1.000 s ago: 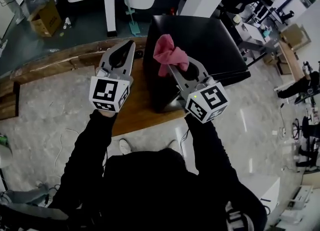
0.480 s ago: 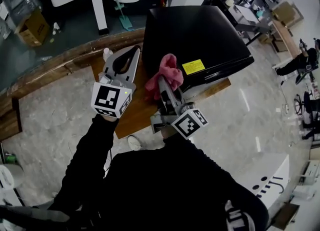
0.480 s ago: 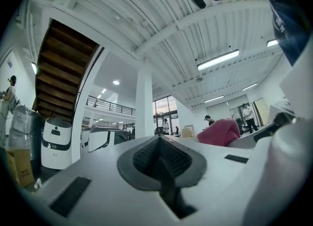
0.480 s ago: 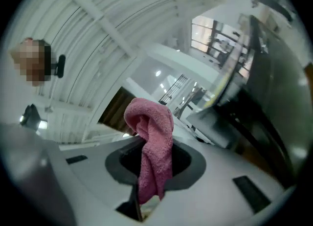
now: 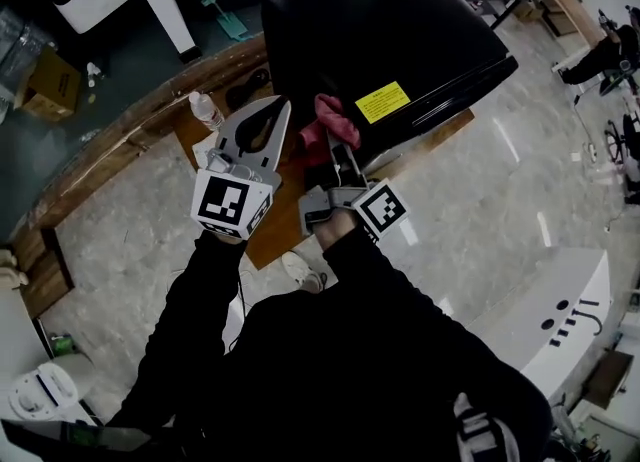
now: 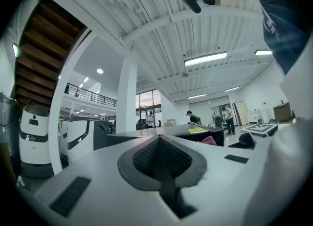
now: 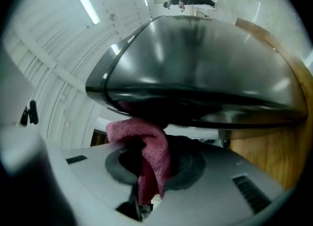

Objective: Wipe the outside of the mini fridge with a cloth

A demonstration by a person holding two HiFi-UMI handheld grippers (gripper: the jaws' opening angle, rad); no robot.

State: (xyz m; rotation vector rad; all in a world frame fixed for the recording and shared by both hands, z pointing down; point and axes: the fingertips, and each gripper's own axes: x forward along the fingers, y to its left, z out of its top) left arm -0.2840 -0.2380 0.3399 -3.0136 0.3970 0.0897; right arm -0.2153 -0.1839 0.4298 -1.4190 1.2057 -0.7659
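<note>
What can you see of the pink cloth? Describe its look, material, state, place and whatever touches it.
The cloth is pink and looks like soft terry towelling. It is crumpled into a bunch and pinched between the jaws of the right gripper, with a strip running back between them. Its upper part seems to press against the side of the black fridge, close to a yellow label.

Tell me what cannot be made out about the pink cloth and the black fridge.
Head view: print on the yellow label of the black mini fridge is too small.
Head view: the bunched pink terry cloth itself hides where it meets the fridge.
Right gripper view: that contact is in shadow.
</note>
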